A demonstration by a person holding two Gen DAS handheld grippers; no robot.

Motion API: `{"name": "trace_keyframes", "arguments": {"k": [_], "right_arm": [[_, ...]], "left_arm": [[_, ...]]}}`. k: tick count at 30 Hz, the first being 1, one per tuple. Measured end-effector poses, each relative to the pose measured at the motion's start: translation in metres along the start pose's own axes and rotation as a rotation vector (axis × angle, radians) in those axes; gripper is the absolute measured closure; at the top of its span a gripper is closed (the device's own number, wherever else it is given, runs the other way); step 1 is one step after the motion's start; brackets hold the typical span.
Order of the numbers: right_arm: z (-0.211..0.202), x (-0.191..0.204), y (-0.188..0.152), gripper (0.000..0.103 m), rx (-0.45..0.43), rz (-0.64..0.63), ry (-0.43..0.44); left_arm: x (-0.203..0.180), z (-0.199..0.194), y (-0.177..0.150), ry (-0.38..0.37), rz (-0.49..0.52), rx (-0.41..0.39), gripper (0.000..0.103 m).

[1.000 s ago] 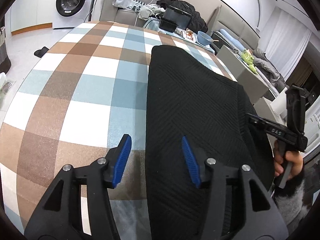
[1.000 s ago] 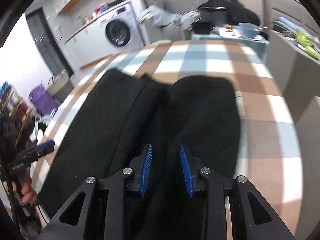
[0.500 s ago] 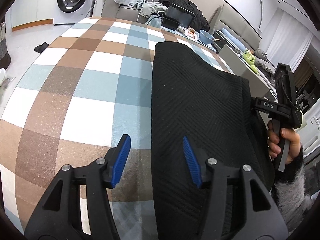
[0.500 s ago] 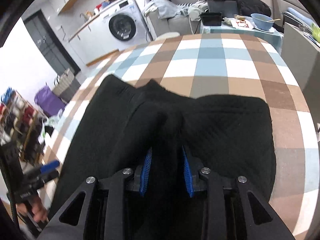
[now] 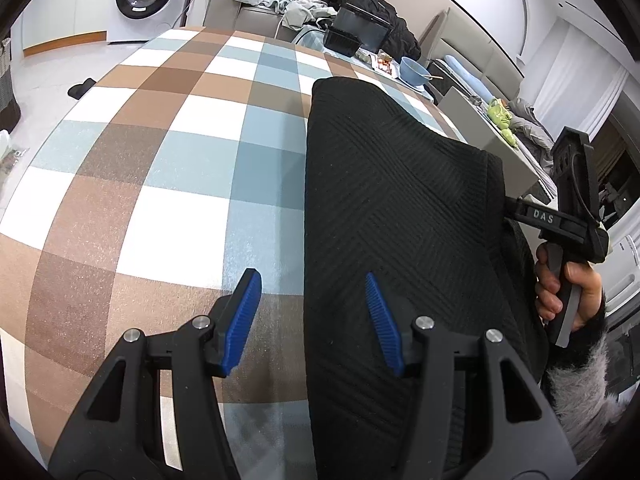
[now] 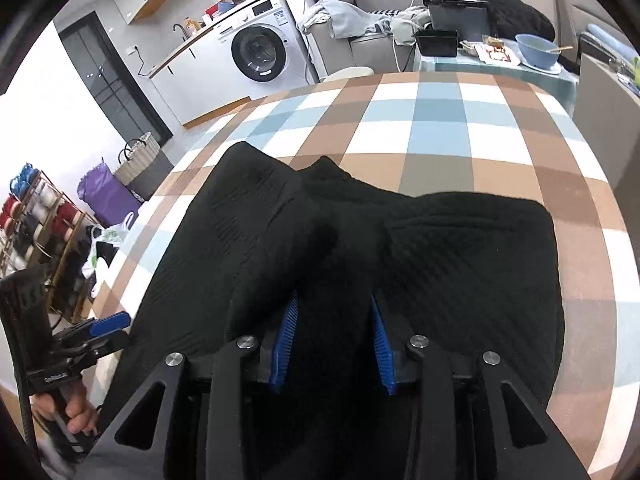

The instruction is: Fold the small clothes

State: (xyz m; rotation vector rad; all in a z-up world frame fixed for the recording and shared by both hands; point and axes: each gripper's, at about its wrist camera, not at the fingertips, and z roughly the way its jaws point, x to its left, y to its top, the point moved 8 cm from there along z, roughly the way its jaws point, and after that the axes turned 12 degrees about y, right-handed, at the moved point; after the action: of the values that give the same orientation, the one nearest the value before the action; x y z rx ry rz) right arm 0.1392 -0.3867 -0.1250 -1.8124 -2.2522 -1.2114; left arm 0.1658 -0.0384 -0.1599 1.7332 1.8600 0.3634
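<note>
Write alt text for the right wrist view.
The right gripper has a raised bunch of the black knit garment between its blue fingers, which are opening. The garment lies half folded on a checked tablecloth. The left gripper sits at the lower left edge, with a washing machine beyond the table.

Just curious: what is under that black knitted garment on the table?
The black knitted garment lies on a checked tablecloth, which shows around it. Whatever is directly beneath the fabric is covered.
</note>
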Motion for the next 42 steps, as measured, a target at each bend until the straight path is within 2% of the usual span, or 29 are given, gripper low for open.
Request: {"name": "trace_keyframes", "arguments": {"k": [1, 2, 3, 4, 8, 12, 14, 15, 17, 21, 26, 29, 31, 34, 38, 42], "right_arm": [[0.0, -0.002, 0.001, 0.071, -0.01, 0.014, 0.003], [-0.001, -0.002, 0.002, 0.083, -0.02, 0.024, 0.016], [-0.003, -0.001, 0.004, 0.089, -0.032, 0.023, 0.027], [-0.008, 0.001, 0.005, 0.099, -0.056, 0.007, 0.019], [-0.033, 0.011, 0.004, 0.1, -0.152, -0.009, 0.053], [-0.023, -0.024, -0.009, 0.1, -0.075, 0.099, -0.066], [-0.019, -0.036, -0.014, 0.091, -0.048, 0.162, -0.058], [-0.022, -0.037, -0.014, 0.089, -0.063, 0.177, -0.039], [-0.028, -0.036, -0.016, 0.073, -0.079, 0.178, -0.019], [-0.044, -0.033, -0.022, 0.062, -0.116, 0.185, 0.03], [-0.062, -0.021, -0.042, 0.06, -0.129, 0.217, 0.166], [-0.062, -0.009, -0.064, 0.056, -0.095, 0.263, 0.264], [-0.058, -0.001, -0.081, 0.056, -0.052, 0.282, 0.293], [-0.057, 0.008, -0.094, 0.053, -0.039, 0.295, 0.333], [-0.048, 0.014, -0.088, 0.049, -0.044, 0.272, 0.346], [-0.036, 0.019, -0.07, 0.049, -0.064, 0.203, 0.282]], "left_arm": [[0.0, 0.0, 0.0, 0.0, -0.001, -0.001, 0.052], [0.001, -0.001, 0.001, 0.001, -0.002, -0.002, 0.052], [0.001, -0.001, 0.001, 0.002, -0.002, -0.004, 0.052], [0.001, -0.002, 0.001, 0.002, -0.002, -0.005, 0.051], [0.001, -0.003, 0.001, -0.002, -0.006, -0.009, 0.051], [0.0, -0.001, -0.001, -0.005, 0.0, 0.006, 0.051], [0.0, -0.002, -0.002, -0.001, 0.001, 0.004, 0.051], [0.0, -0.003, -0.002, -0.001, 0.002, 0.002, 0.05], [-0.001, -0.004, -0.002, -0.001, 0.001, -0.002, 0.05], [0.0, -0.006, -0.002, -0.004, -0.003, -0.003, 0.049], [-0.002, -0.004, -0.004, -0.011, 0.001, 0.01, 0.049], [-0.004, -0.003, -0.005, -0.013, 0.002, 0.012, 0.049], [-0.004, -0.002, -0.005, -0.014, 0.001, 0.014, 0.049], [-0.006, 0.0, -0.005, -0.017, 0.004, 0.019, 0.049], [-0.011, -0.001, -0.007, -0.017, 0.013, 0.021, 0.049], [-0.014, -0.007, -0.007, -0.017, 0.025, 0.006, 0.049]]}}
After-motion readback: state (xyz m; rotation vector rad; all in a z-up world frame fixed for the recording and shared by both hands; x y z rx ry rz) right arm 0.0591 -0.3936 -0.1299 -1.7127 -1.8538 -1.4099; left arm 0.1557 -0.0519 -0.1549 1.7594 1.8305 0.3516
